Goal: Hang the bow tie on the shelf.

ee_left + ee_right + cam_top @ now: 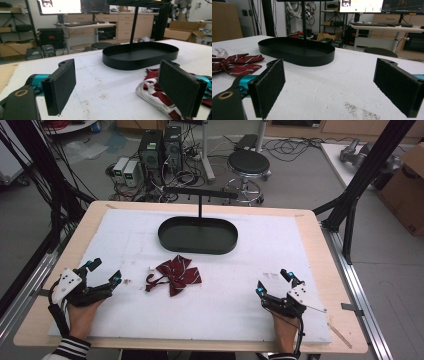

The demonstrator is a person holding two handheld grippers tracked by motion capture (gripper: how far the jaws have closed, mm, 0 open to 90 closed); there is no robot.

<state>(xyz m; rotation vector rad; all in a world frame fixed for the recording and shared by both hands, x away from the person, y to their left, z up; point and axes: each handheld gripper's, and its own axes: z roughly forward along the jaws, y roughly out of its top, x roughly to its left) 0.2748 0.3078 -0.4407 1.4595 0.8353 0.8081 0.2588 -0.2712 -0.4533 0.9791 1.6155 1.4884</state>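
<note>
A dark red striped bow tie (176,276) with a white strap lies on the white mat, just in front of the black oval tray (170,240). The tray carries an upright post with a crossbar (200,195). My left gripper (105,272) rests at the mat's left, open, nothing between its jaws; the bow tie (160,100) lies just to its right and the tray (125,63) farther off. My right gripper (274,282) rests at the mat's right, open and empty, facing the tray (312,61) with the bow tie (235,65) at its left.
The white mat (240,265) covers most of a wooden table (330,285). A black frame strut (360,180) stands at the back right corner. Beyond the table are a stool (248,167), computer towers (160,150) and a cardboard box (407,190).
</note>
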